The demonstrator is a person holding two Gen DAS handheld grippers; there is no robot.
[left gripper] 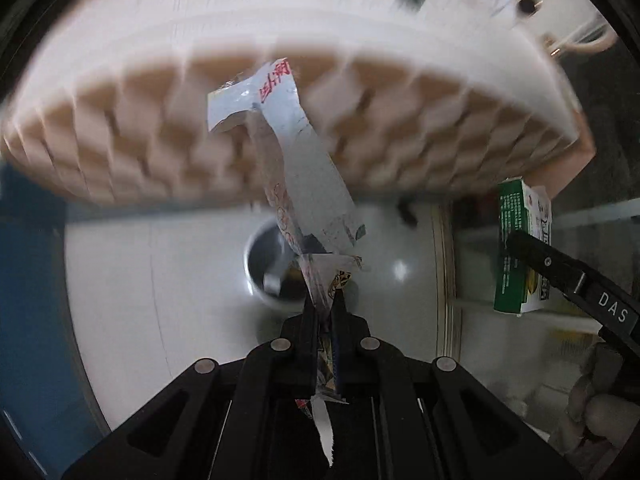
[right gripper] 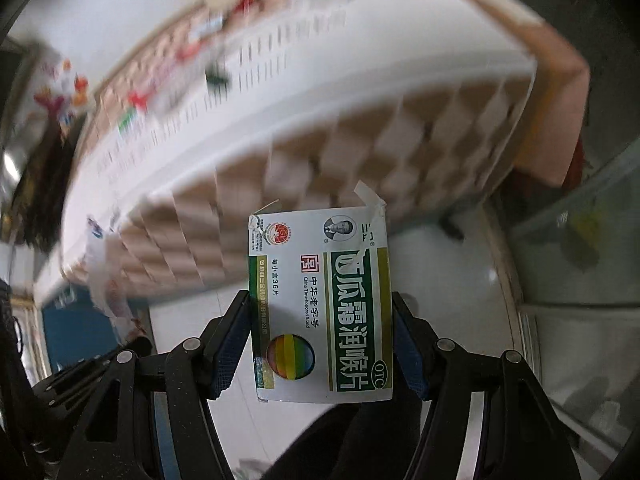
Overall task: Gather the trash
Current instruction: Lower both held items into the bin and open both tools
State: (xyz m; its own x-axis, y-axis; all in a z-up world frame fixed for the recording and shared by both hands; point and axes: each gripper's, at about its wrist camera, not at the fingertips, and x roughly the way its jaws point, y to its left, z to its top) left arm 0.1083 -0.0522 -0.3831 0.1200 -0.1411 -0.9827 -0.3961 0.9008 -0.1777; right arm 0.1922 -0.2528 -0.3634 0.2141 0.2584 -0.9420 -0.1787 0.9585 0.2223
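My left gripper (left gripper: pixel 325 300) is shut on a crumpled silver snack wrapper (left gripper: pixel 288 152) that sticks up in front of the camera. Below it on the floor stands a small round grey bin (left gripper: pixel 266 268) with some scraps inside. My right gripper (right gripper: pixel 320 312) is shut on a green and white medicine box (right gripper: pixel 320 304), held upright. That box (left gripper: pixel 520 248) and the right gripper's finger (left gripper: pixel 568 272) also show at the right of the left wrist view. The wrapper (right gripper: pixel 108 280) shows blurred at the left of the right wrist view.
A table with a white top and a tan scalloped edge (left gripper: pixel 280 80) hangs over the scene, with small items scattered on it (right gripper: pixel 140 100). The floor is white tile (left gripper: pixel 140 280). A blue object (left gripper: pixel 28 280) stands at the left. A glass-fronted unit (right gripper: pixel 580 240) is on the right.
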